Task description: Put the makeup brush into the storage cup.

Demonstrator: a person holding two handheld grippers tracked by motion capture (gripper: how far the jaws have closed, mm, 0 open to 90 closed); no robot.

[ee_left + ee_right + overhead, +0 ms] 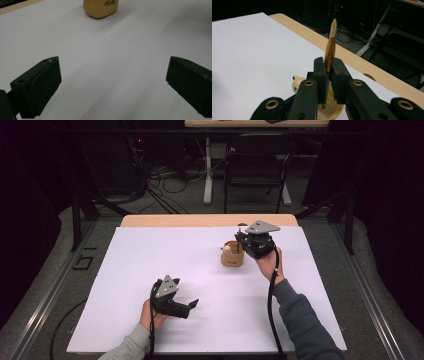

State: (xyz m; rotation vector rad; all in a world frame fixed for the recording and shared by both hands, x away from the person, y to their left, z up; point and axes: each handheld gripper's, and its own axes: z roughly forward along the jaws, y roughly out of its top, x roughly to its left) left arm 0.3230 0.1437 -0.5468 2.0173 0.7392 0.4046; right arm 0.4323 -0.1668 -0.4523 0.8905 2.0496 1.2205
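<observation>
Pen [330, 51], gold-bodied with a pale tip, clamped upright between the black jaws of the right gripper [329, 75], tip rising above the pads against the dark room beyond the table edge. Jaws closed tight on the pen's lower barrel, pads pressing from both sides. Directly under the grip, a tan wooden holder [232, 255], its round rim and a small pale knob [295, 83] visible just below and left of the jaws in the right gripper view. Seen from above, right gripper [245, 241] poised over the holder at the far right part of the white sheet [150, 250], held by a hand in a dark grey sleeve [305, 325], black cable trailing down along the forearm. Holder standing on the sheet, near the wooden table edge [200, 220] at the far side. Left gripper [192, 305] resting low at the near left of the sheet, well apart from holder and pen, jaws spread wide and gripping nothing, bare white sheet between the two black pads [47, 82]. Holder's rounded tan base with dark lettering [101, 8] at the top of the left gripper view.
</observation>
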